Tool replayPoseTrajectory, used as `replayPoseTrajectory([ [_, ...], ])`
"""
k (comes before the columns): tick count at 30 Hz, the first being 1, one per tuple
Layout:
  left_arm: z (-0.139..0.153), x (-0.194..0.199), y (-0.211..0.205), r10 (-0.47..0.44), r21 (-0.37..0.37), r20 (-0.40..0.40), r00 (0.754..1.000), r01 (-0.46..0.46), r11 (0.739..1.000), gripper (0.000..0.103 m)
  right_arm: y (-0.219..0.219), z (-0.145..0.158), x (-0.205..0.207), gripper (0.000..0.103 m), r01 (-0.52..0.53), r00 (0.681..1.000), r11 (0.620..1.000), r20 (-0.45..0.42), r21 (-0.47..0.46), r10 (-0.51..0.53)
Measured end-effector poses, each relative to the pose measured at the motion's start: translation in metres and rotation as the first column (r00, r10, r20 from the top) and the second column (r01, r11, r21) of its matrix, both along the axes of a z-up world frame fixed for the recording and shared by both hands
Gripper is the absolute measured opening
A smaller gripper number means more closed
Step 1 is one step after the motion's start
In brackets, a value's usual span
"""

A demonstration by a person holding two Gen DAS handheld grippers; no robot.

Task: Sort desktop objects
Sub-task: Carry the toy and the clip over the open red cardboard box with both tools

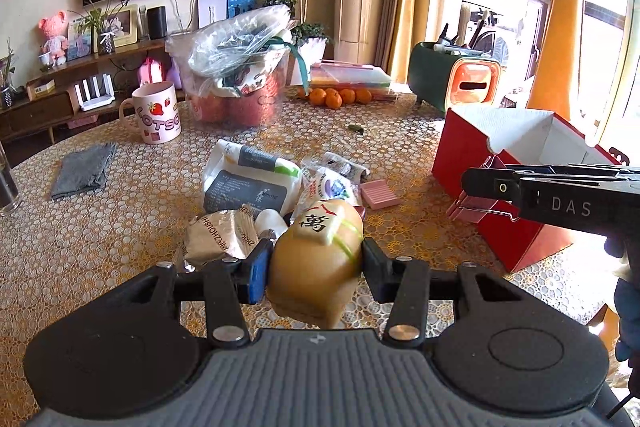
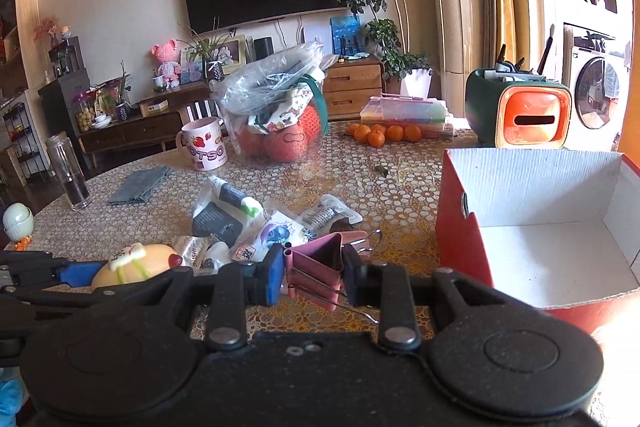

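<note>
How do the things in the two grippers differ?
The left gripper holds a rounded, tan toy with a tile on top; the right gripper holds a flat, pink binder clip with wire handles. The toy fills a wider jaw gap; the clip sits in a narrow one. Both are off the table.

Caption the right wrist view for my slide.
Right tongs grip a pink binder clip beside the open red box.

mug (image 1: 154, 115) left of bag (image 1: 236, 67); box (image 1: 520, 163) far right.
</note>
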State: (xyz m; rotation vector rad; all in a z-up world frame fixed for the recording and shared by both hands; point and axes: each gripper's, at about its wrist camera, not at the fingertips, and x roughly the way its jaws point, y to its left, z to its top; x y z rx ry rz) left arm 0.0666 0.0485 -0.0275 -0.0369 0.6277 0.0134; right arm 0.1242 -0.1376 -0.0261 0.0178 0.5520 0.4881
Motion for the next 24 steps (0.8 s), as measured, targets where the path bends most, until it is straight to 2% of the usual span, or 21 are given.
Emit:
replayPoseTrajectory([
  [9, 0.030, -0.002, -0.029, -0.058, -0.005, 0.053, 0.997, 0.058, 0.998, 0.046, -0.031, 0.032, -0.017, 0.029, -0.011, 0.998, 0.999, 0.055, 0.050, 0.009],
  [14, 0.045, 0.004, -0.054, -0.102, 0.018, 0.091, 0.991, 0.101, 0.995, 0.046, -0.052, 0.047, -0.016, 0.029, -0.012, 0.996, 0.999, 0.087, 0.051, 0.008],
  [24, 0.056, 0.029, -0.105, -0.193, 0.039, 0.111, 0.975, 0.189, 0.981, 0.046, -0.102, 0.053, -0.003, 0.029, 0.053, 0.992, 0.998, 0.111, 0.030, -0.056],
])
